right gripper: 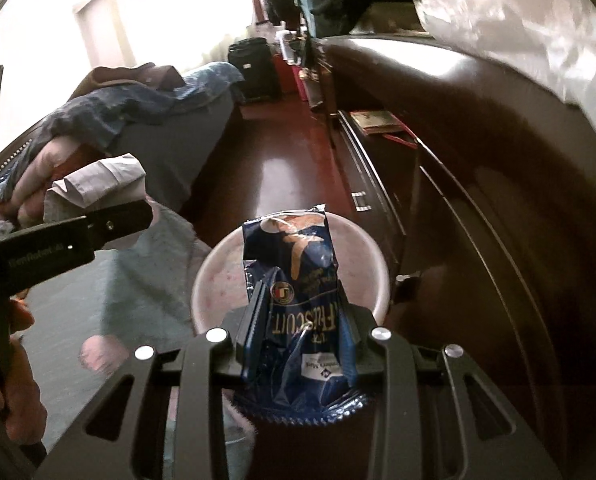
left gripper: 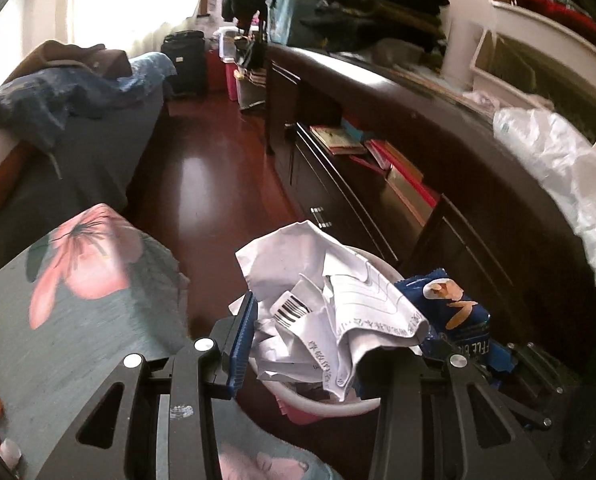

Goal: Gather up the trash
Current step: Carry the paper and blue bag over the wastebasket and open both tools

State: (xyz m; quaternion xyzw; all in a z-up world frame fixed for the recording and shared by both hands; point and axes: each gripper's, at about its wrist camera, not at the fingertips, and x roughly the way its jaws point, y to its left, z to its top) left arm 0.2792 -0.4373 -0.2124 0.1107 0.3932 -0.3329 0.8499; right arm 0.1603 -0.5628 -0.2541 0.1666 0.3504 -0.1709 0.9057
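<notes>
My left gripper is shut on a crumpled white paper with a barcode and holds it over a round white bin on the floor. My right gripper is shut on a dark blue biscuit wrapper and holds it above the same bin. The wrapper also shows in the left wrist view, just right of the paper. The left gripper with the paper shows at the left of the right wrist view.
A table with a grey floral cloth stands left of the bin, with crumbs on it. A dark cabinet with books runs along the right, a white plastic bag on top. A bed lies at the left beyond red floor.
</notes>
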